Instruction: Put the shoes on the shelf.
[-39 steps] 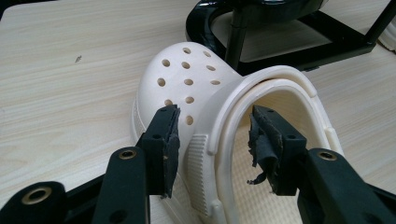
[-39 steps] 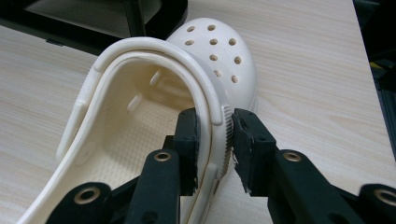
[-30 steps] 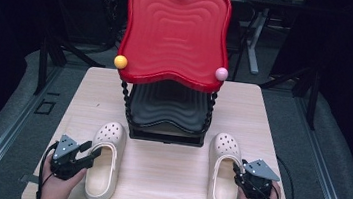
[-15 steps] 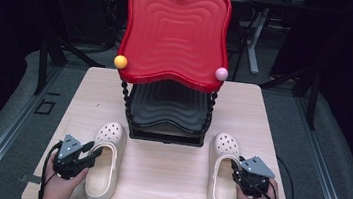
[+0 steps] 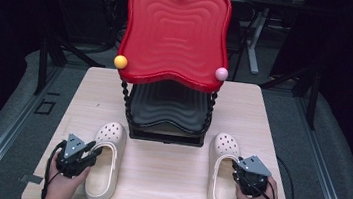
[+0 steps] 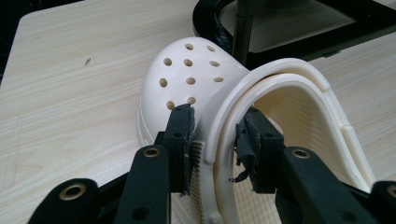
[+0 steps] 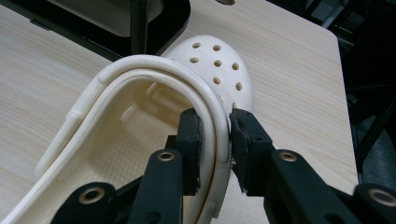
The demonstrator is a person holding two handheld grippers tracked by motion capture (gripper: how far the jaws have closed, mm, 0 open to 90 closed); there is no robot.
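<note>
Two cream foam clogs are lying nearest the person on the wooden table (image 5: pixel 165 179), toes pointing away, one at each side. The left gripper (image 5: pixel 89 152) is straddling the outer side wall of the left clog (image 5: pixel 104 166); its jaws have just been closing, and in the left gripper view the wall and strap are sitting between the pads (image 6: pixel 180 135) with a little gap showing, so they are not yet pinching. The right gripper (image 5: pixel 235 169) has likewise been closing, and its jaws are looking snug against the side wall of the right clog (image 5: pixel 221 177) in the right gripper view. Such clogs are probably going to handle light and springy, the rim flexing under pressure, so gripping the thick side wall beside the strap looks the sound choice. Farther off, a two-tier rack (image 5: pixel 165 123) is standing between the toes, its black lower tray under a red wavy upper tray (image 5: pixel 174 34). No brand or writing is showing legibly anywhere.
</note>
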